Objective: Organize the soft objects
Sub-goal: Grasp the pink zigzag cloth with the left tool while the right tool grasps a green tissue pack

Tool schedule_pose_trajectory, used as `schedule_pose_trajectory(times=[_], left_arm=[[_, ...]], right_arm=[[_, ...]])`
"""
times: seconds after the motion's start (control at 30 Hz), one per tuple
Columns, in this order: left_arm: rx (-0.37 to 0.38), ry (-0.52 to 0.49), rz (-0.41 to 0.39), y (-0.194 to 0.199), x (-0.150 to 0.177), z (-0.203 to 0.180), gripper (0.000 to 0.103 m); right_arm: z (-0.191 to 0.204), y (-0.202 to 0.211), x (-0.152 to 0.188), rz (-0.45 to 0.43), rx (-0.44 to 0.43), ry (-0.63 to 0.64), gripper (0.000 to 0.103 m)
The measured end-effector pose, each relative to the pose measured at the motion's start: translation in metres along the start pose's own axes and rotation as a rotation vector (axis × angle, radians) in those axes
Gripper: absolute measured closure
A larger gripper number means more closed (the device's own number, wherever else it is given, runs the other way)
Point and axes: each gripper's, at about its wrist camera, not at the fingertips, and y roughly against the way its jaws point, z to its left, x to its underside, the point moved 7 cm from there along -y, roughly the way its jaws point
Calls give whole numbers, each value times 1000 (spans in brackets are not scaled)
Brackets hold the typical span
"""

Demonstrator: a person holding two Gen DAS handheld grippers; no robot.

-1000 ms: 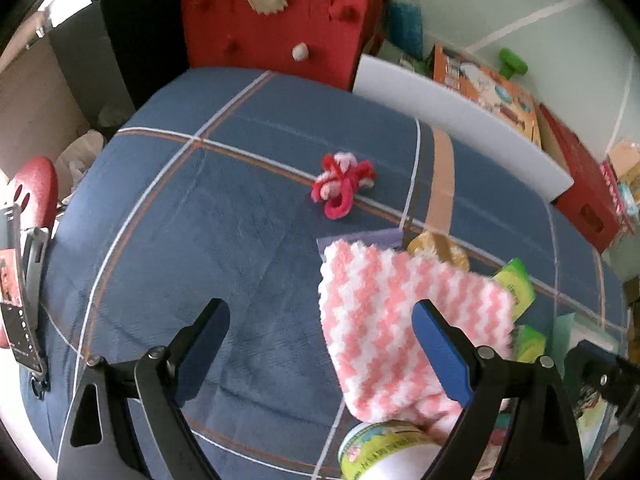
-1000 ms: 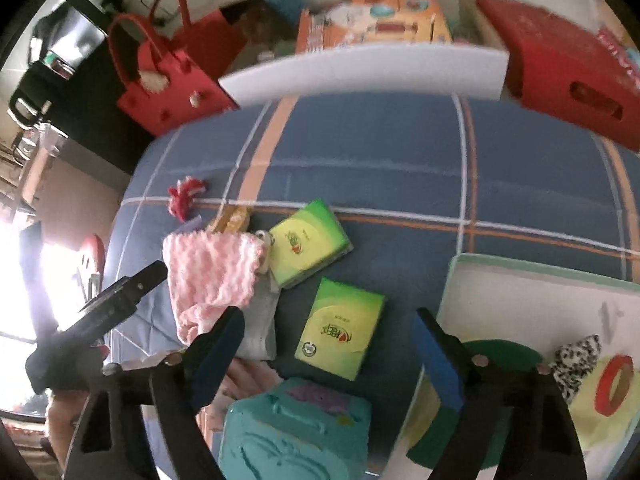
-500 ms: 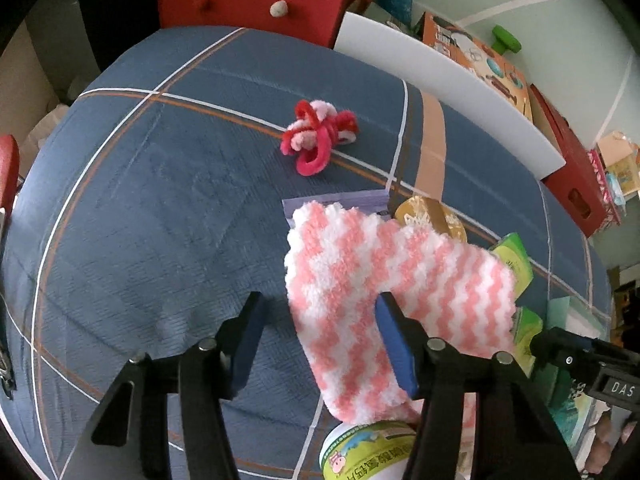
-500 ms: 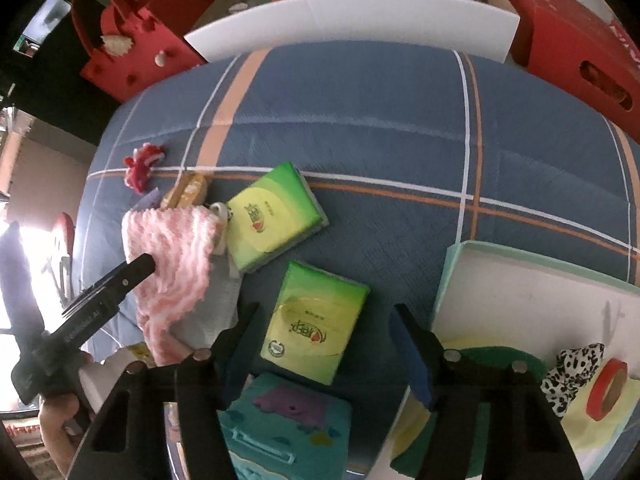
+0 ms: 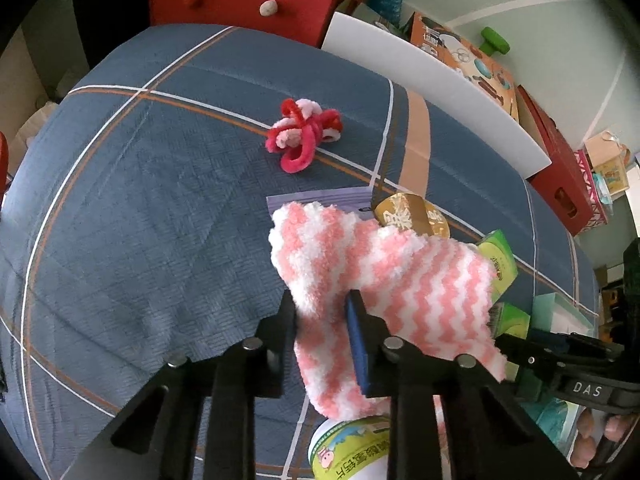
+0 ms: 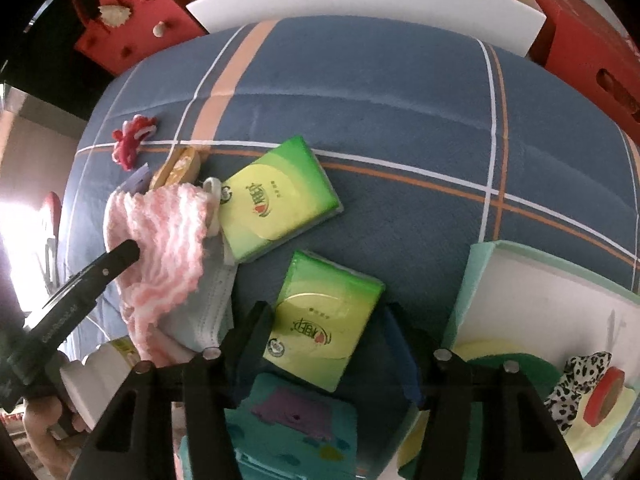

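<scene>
Left wrist view: the left hand-held gripper [image 5: 322, 304] is clamped on the near-left edge of a pink-and-white cloth [image 5: 384, 276], whose long axis runs from near left to far right across the blue table [image 5: 140, 220]. A red chenille toy [image 5: 302, 136] lies farther off.

Right wrist view: the right hand-held gripper [image 6: 328, 320] stands wide around a green tissue pack [image 6: 324, 320], its long axis pointing away. At right, a white tray [image 6: 532, 300] holds a spotted cloth [image 6: 576, 380] and red tape [image 6: 604, 396].
</scene>
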Motion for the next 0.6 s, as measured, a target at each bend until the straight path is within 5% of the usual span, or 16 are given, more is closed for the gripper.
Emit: schedule_pose_trajectory(times=[0.13,0.6], left_arm=[[6,1,-13,9,0,3,93],[43,29,-101,41,-8,6,97]], right_arm=[[4,-2,-1,-2,8,10,47],[-15,12,8,-34,-14,-10,62]])
